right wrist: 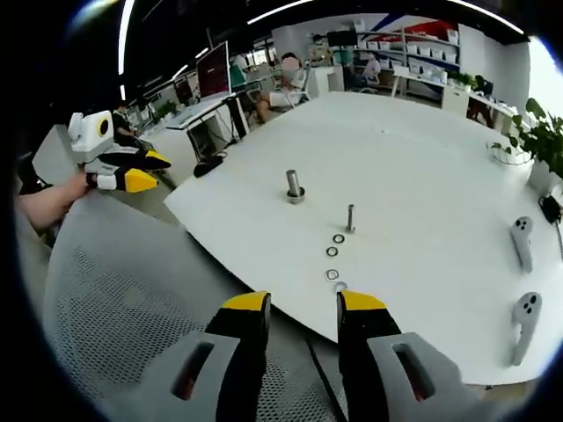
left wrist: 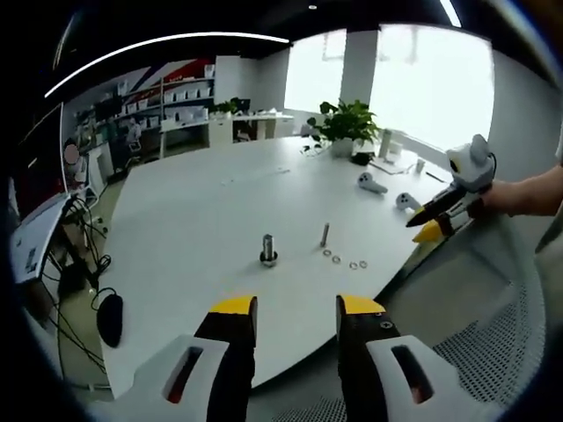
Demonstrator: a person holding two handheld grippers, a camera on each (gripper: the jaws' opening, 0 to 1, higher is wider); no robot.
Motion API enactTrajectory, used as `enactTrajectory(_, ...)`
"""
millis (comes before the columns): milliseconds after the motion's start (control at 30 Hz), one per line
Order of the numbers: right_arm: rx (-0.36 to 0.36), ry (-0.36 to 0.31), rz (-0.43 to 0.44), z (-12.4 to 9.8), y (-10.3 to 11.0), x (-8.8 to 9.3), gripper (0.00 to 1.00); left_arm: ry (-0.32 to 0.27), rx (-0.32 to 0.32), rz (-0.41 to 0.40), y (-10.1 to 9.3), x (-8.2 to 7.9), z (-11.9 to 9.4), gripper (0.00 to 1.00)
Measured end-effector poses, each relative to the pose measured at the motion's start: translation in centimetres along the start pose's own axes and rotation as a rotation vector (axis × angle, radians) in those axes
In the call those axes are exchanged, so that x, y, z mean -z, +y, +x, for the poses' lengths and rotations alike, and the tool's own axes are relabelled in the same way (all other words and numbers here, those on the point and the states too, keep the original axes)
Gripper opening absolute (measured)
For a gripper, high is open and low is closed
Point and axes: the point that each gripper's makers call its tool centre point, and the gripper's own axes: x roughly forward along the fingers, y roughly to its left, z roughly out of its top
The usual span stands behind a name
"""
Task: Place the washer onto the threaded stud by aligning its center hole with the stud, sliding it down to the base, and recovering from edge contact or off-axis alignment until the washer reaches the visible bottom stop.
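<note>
Lying loose on table [right wrist: 422, 158], washers [right wrist: 335, 257], stud [right wrist: 350, 217]

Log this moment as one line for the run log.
left gripper open, empty | right gripper open, empty | washers loose on table | threaded stud bare

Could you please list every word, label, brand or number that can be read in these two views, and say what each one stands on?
None can be read.
Boxes on the white wall shelves: any labels are too small and blurred.
Dark monitor screen: no legible text.
Round white table, upright threaded metal stud and small metal ring washers: no markings visible.
</note>
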Motion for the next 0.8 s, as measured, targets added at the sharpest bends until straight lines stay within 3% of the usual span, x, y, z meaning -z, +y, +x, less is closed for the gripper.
enactTrajectory(100,-0.023,0.028,-0.001,0.4,0.1,0.2,0.32,0.001,-0.004,0.001,0.1,0.1,0.0,0.34)
enactTrajectory(200,-0.075,0.103,-0.06,1.2,0.4,0.7,0.32,0.005,-0.009,0.013,0.1,0.2,-0.1,0.33)
enactTrajectory(300,-0.067,0.154,-0.147,2.4,-0.6,0.8,0.31,0.022,-0.018,0.006,0.4,0.6,0.0,0.33)
enactTrajectory(600,-0.077,0.31,-0.204,7.3,-3.9,2.5,0.28,0.036,-0.012,0.009,0.3,0.8,0.1,0.31)
enactTrajectory(700,-0.081,0.278,-0.243,8.3,-3.8,2.0,0.23,0.033,-0.017,0.0,0.5,0.7,0.1,0.31)
enactTrajectory(800,-0.08,0.309,-0.215,9.2,-4.0,2.7,0.23,0.032,-0.016,-0.001,0.5,0.7,0.0,0.31)
